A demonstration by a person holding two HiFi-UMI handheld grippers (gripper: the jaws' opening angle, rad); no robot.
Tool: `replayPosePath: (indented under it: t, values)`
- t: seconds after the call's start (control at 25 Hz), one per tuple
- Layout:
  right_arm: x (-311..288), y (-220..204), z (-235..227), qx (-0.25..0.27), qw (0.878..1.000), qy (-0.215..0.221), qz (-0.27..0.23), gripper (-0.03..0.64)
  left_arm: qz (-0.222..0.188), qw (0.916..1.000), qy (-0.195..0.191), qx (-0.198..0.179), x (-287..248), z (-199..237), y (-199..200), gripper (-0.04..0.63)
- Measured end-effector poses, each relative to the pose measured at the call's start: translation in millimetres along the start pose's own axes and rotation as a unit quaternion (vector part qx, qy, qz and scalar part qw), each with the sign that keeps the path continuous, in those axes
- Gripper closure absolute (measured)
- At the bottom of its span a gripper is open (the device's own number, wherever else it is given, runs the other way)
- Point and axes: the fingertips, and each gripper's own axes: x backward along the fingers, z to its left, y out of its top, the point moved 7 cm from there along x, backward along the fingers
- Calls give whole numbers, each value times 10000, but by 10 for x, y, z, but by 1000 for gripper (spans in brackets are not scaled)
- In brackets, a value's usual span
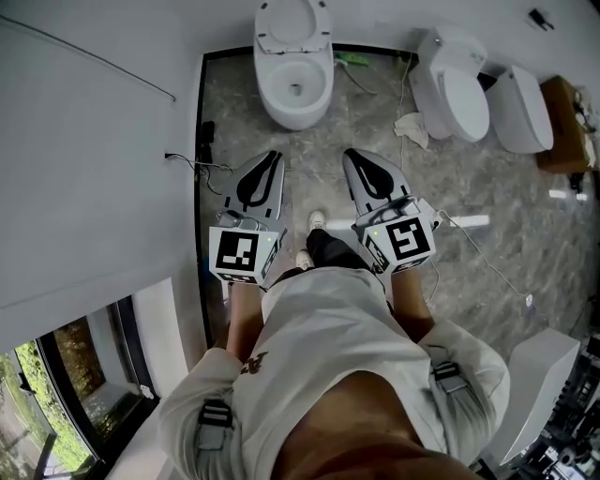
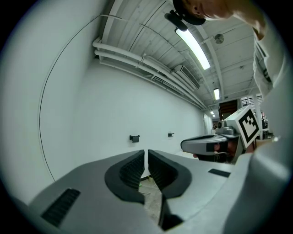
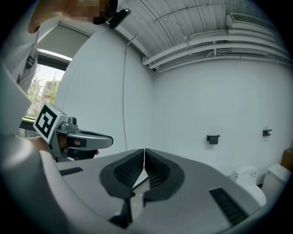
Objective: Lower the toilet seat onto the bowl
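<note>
A: Head view: left tool short of the bowl, jaws nearly together, empty. Toilet seat stands upright behind the bowl. Right tool also short of the bowl, closed on nothing.
B: Risk: closed tips slip off the seat's edge, so it drops and slams the bowl.
</note>
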Motion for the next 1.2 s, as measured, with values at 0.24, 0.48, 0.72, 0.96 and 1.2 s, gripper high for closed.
replayPosePath:
  t: [0.24,0.48,0.72,0.96,1.2]
  values:
    - [-333,-37,-344,-61,9999,122,6,594,41,9999,116,-15,-401,153,13,554]
    - [-672,-16,-733,52,9997,253,-1,594,71,9995,308,-40,-816,286,58,554]
    - [-914,-18,-1119,69,9992,392,-41,594,50,9990,438,-53,-1247,346,101,560]
    - [-1103,-59,-1367,-18,9989,466,-16,594,103,9985,537,-43,-1503,425,106,565]
    - [-1250,-66,-1544,-46,9989,469,-52,594,143,9985,520,-58,-1725,506,96,568]
